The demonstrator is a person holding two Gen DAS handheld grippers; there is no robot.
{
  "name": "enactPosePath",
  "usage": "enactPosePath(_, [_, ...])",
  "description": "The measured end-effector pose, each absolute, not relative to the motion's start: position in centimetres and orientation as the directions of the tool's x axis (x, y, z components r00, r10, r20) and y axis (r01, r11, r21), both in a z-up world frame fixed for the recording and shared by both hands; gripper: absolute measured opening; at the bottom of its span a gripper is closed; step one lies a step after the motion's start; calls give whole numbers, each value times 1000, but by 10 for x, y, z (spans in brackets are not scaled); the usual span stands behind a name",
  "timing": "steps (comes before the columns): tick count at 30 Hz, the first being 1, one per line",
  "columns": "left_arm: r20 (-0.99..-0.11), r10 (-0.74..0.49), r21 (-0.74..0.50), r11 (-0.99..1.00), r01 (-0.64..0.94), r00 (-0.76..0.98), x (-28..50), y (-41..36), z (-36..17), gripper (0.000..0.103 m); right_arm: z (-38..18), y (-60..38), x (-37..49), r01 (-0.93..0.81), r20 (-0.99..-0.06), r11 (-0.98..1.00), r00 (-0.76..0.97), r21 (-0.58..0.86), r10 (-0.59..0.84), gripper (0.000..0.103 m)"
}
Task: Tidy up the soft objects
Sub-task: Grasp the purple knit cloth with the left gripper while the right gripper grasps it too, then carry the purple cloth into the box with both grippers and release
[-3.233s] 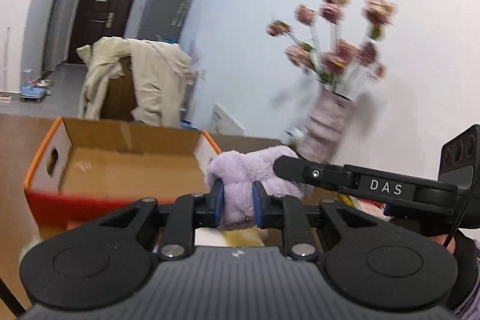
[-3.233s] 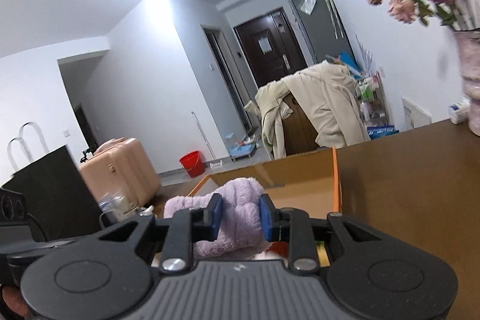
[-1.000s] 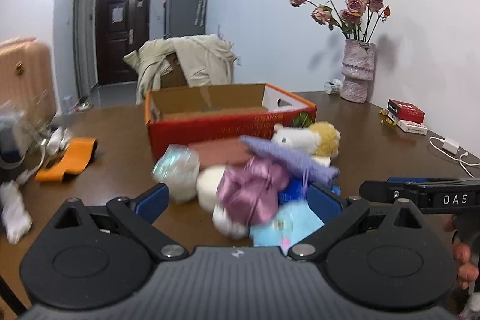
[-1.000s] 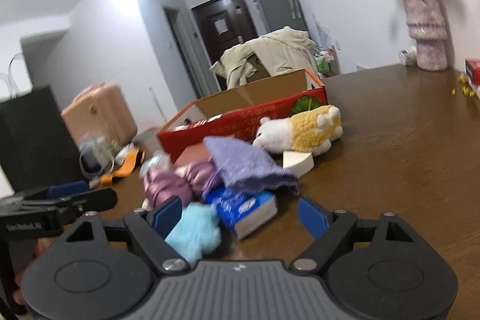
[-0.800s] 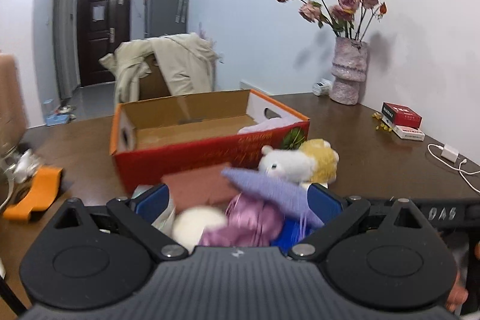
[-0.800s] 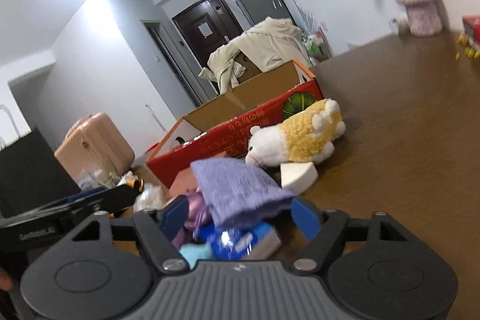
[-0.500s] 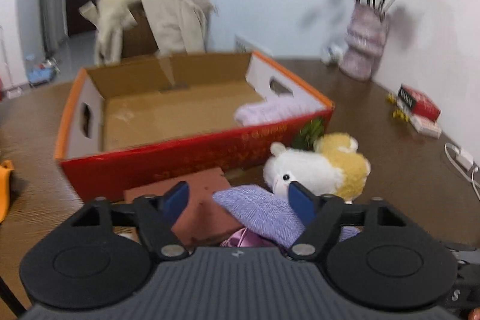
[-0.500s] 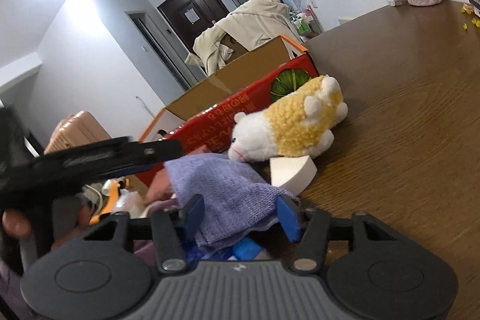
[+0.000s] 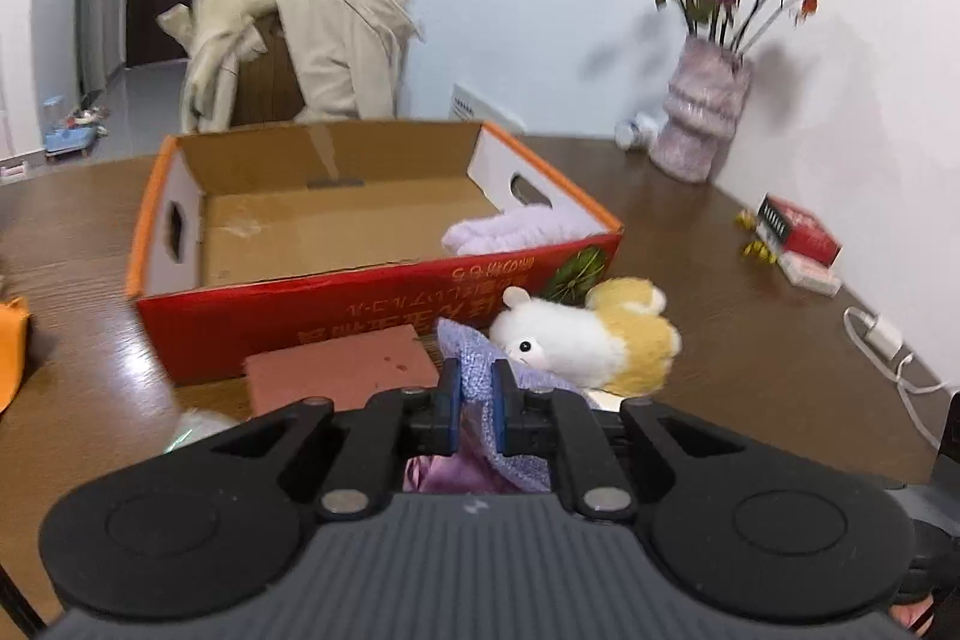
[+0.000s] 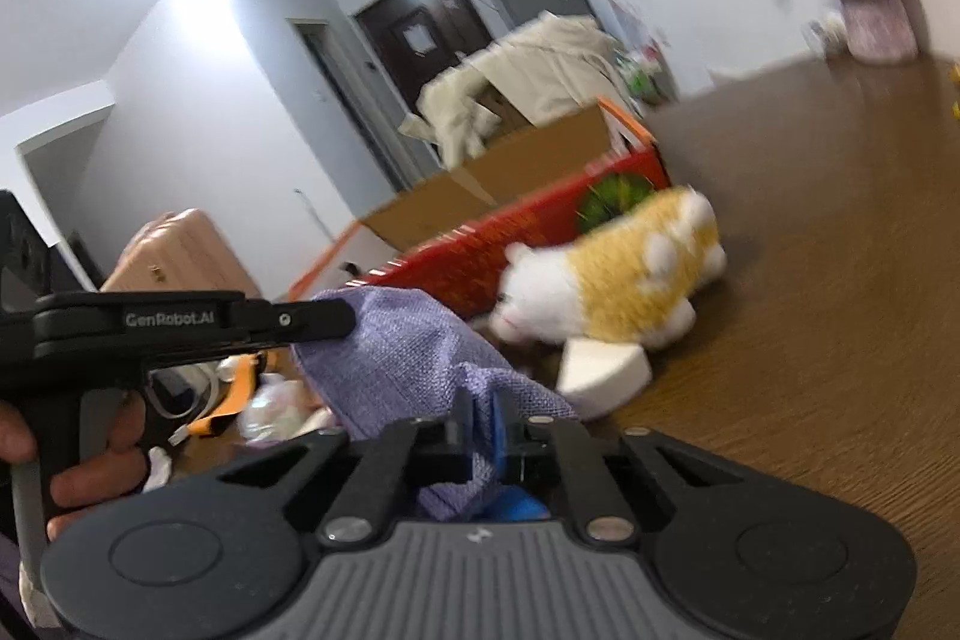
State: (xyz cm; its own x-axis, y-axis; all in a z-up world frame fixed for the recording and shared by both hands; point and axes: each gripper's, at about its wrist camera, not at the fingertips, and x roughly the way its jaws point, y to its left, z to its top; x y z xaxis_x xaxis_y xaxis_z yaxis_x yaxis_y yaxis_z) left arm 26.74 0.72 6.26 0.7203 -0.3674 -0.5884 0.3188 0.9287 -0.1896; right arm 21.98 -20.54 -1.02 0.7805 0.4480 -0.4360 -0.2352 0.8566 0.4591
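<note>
I am pinching the lilac woven cloth (image 9: 474, 370) with both tools: the left hand-held gripper (image 9: 477, 415) is pressing its blue pads together on one edge, and the right hand-held gripper (image 10: 483, 430) is clamping another part of the same cloth (image 10: 408, 358), which is draping between them just above the pile on the brown wooden table (image 9: 690, 232). The red cardboard box with orange rim (image 9: 372, 304) is sitting just behind, open, and so far I am seeing only a pale purple plush bundle (image 9: 516, 229) lying inside it at the near right corner (the rest of the floor is bare cardboard). Outside, the white and yellow plush animal (image 9: 588, 340) is lying against the box front, a white foam wedge (image 10: 606, 370) is sitting beside it, and a flat reddish-brown pad (image 9: 342, 364) is resting at the box's foot. I judge the sorting as barely started, with this cloth and most of the soft things left to put away.
</note>
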Motion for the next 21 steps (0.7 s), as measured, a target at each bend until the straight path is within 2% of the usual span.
enactPosePath(5, [-492,-363,-263,928,263,791,189,34,77,10,24,-195,177,-338,-388,863,788,376,477,4])
enactPosePath(11, [-441,-330,-368,915,167,834,107,63,61,10,38,-168,132,-445,-416,858,750,256,513,4])
enactPosePath(21, [-393,-310,-371,915,159,866,78,77,70,10,55,-143,104,-487,-405,857,758,169,511,4])
